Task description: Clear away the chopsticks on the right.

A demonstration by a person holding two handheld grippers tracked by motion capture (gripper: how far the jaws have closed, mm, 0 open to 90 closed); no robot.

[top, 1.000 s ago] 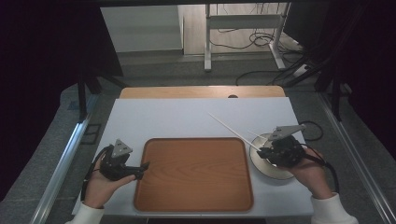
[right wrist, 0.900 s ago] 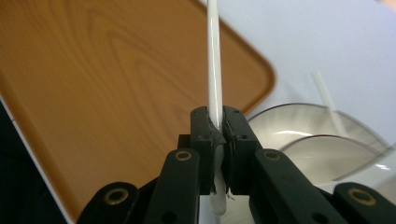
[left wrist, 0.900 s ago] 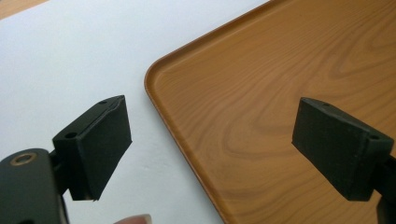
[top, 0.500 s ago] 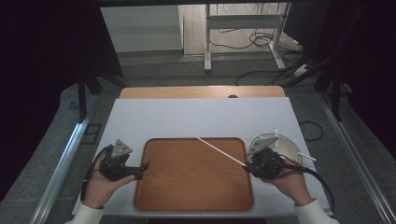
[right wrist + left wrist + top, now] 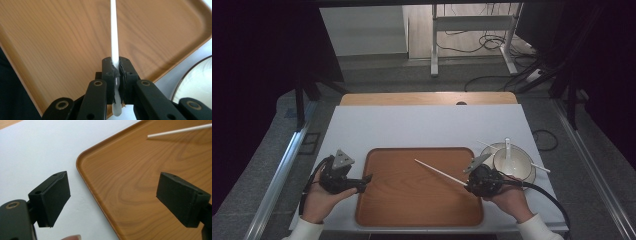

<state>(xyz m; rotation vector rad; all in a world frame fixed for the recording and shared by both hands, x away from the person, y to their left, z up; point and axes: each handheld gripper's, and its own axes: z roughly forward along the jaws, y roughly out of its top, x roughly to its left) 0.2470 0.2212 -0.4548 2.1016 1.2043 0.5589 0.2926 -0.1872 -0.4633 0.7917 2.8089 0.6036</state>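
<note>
The white desk (image 5: 427,125) carries a wooden tray (image 5: 412,210), bare of obstacles. Beside it a bowl (image 5: 524,172) holds a spoon (image 5: 507,148) and another stick. The left tool (image 5: 362,181) stands apart at the tray's edge. The right tool (image 5: 468,186) is clamped on a chopstick (image 5: 437,171) near its end; the chopstick slants over the tray and looks light, stiff and slippery, best gripped firmly there.

Lab-style recording space, white counter (image 5: 427,127) ringed by black curtains (image 5: 257,75), loose cables on the floor (image 5: 482,45), metal frame legs (image 5: 434,40)
</note>
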